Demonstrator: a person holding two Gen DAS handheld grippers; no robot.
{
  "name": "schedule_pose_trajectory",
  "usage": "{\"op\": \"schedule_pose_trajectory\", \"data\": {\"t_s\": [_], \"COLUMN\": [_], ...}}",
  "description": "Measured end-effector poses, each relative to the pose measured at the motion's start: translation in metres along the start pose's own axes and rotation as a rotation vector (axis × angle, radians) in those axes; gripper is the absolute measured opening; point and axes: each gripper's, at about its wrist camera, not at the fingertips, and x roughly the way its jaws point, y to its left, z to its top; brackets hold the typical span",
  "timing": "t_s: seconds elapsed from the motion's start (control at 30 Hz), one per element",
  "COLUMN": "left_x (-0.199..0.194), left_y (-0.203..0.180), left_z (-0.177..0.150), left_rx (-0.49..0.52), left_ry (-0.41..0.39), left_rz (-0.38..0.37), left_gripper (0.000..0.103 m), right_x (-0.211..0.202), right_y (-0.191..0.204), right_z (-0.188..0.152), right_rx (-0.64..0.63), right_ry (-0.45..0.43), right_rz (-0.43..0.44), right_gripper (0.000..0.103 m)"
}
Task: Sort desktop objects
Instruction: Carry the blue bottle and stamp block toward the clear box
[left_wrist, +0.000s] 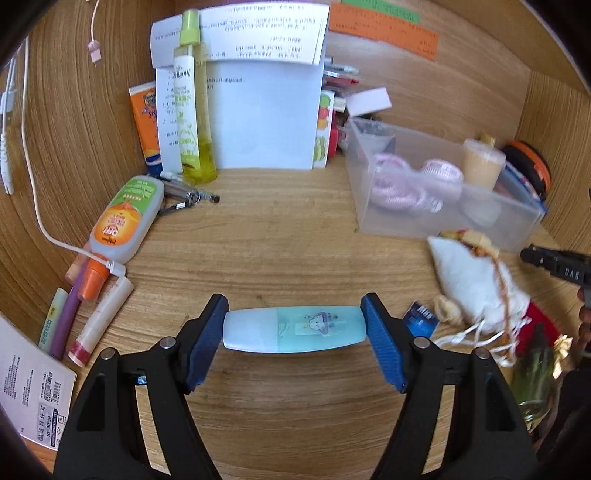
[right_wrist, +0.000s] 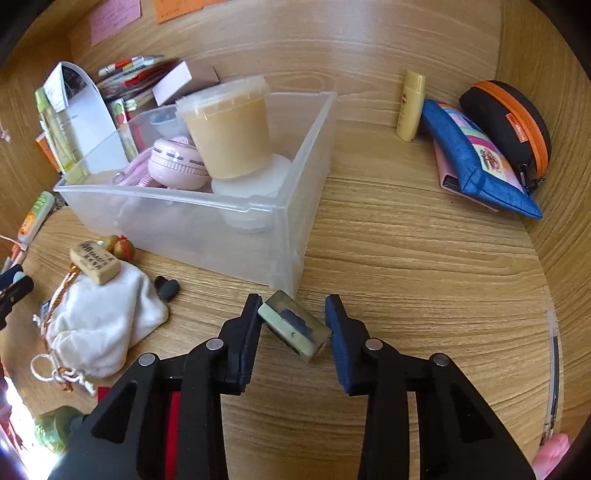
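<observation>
Left gripper (left_wrist: 294, 328) clamps the highlighter (left_wrist: 294, 329) left of the bin (right_wrist: 288, 218); right gripper (right_wrist: 294, 321) pinches a grubby eraser (right_wrist: 294, 325) at its corner.

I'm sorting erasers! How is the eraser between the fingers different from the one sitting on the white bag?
The eraser between the fingers is greenish-grey with a dark smudge on top; the eraser on the white pouch is tan with black printed letters. The first lies on the wooden desk, near the clear bin's corner; the second rests on soft cloth. Both are small, worn, blocky erasers.
</observation>
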Motion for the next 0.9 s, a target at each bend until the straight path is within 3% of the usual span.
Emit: {"op": "schedule_pose_trajectory", "data": {"t_s": [0.3, 0.5, 0.67, 0.9], "left_x": [-0.019, -0.029, -0.031, -0.024], "left_y": [-0.018, -0.031, -0.045, -0.062], "left_z": [0.030, 0.048, 0.059, 0.074], "left_rx": [-0.009, -0.040, -0.028, -0.010], "left_ry": [-0.092, -0.140, -0.160, -0.176], "left_rz": [-0.035, -0.079, -0.090, -0.109], "left_gripper": [0.073, 0.073, 0.073, 0.073], "right_x": [-0.039, -0.061, -0.069, -0.071], "right_y": [-0.003, 0.000, 0.000, 0.007], "right_z": [0.010, 0.026, 0.040, 0.060], "right_rx": [-0.001, -0.051, -0.076, -0.076], "right_ry": [-0.099, -0.169, -0.211, -0.253], "right_rz": [0.053, 0.043, 0.034, 0.097], "right_gripper": [0.032, 0.032, 0.032, 0.032]}}
